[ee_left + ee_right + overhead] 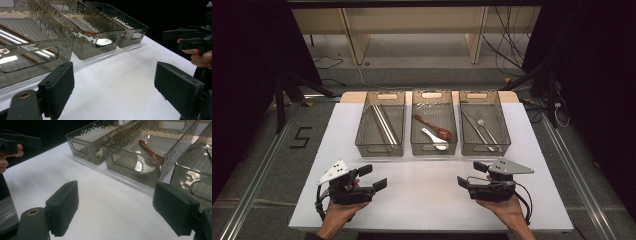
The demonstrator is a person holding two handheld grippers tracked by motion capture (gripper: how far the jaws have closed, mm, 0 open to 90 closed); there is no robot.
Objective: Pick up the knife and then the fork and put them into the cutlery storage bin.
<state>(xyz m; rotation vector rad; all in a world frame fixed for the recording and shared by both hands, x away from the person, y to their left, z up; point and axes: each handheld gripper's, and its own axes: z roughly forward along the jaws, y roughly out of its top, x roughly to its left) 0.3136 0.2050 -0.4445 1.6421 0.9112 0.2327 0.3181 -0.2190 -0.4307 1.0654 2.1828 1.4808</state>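
Three smoky clear bins sit side by side at the far edge of a white table (422, 200), sorted by type: chopsticks (383, 124) in the left bin (380, 125), a brown spoon (432, 126) & a white spoon (434, 138) in the middle bin (433, 149), a fork (486, 128) w/ other metal cutlery in the right bin (484, 146). Left gripper (375, 177) & right gripper (468, 175) hover low over bare tabletop near the person, well apart from the bins, tips angled toward each other, jaws spread wide w/ nothing between them, probably a ready pose before reaching in.
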